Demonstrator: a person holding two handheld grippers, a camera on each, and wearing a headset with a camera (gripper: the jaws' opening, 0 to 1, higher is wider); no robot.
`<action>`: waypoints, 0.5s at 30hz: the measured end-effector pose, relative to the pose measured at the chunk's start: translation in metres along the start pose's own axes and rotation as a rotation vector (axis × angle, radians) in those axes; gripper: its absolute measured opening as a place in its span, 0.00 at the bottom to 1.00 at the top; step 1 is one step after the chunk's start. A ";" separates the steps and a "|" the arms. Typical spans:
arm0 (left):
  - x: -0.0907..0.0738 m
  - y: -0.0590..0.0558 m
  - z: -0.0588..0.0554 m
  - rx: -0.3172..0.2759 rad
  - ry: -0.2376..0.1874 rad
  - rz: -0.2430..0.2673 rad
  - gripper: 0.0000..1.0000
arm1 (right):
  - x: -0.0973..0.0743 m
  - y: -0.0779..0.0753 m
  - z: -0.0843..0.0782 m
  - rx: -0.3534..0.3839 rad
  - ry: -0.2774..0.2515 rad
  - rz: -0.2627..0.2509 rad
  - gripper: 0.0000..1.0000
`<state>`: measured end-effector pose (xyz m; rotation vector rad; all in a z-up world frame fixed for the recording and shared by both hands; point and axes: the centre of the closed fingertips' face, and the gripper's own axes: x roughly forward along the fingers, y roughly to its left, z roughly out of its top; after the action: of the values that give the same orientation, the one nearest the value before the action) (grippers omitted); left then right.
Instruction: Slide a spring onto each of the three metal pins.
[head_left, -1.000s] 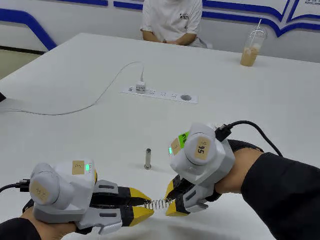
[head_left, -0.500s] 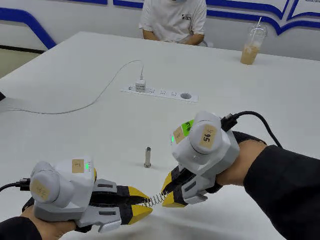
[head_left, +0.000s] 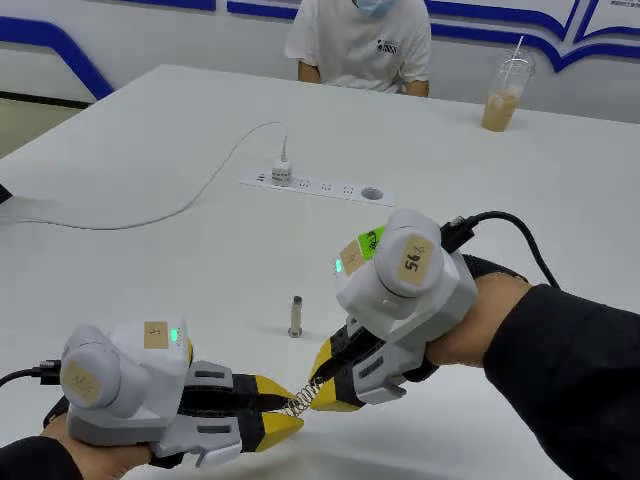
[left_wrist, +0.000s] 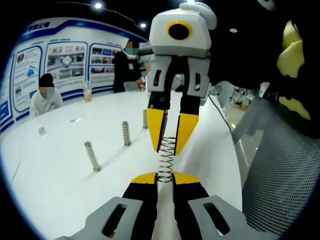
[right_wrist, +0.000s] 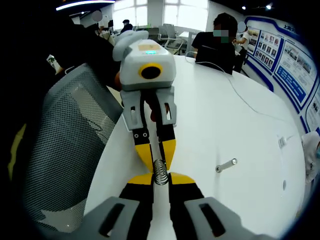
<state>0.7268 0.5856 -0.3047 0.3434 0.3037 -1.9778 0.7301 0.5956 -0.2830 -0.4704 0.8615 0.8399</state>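
Clamping both ends of a slim coiled steel spring (head_left: 300, 401) with yellow-tipped left gripper (head_left: 292, 412) and right gripper (head_left: 320, 385), jaws nearly closed, at six o'clock from a smooth upright metal pin (head_left: 296, 317).

Left gripper (head_left: 292, 413) & right gripper (head_left: 320, 389): white/grey bodies, black jaws w/ yellow tips, green LEDs, tan labels. Spring (head_left: 301, 400) & pin (head_left: 296, 316) are silvery metal; table (head_left: 150, 150) plain white, sleeve (head_left: 570, 380) black. Wall stripe (head_left: 60, 55) blue on white, power strip (head_left: 318, 186) white, drink (head_left: 500, 108) light brown.
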 end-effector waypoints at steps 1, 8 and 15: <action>0.000 0.000 0.000 0.000 0.000 0.000 0.11 | 0.000 0.000 0.001 -0.002 0.000 0.000 0.12; 0.002 0.000 0.000 0.001 0.003 -0.003 0.11 | 0.001 0.001 0.009 -0.020 -0.005 0.001 0.12; 0.003 0.000 0.001 0.004 -0.002 -0.003 0.11 | 0.001 0.001 0.012 -0.029 -0.005 0.004 0.12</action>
<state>0.7254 0.5830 -0.3049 0.3438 0.2997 -1.9821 0.7353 0.6047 -0.2768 -0.4921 0.8469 0.8574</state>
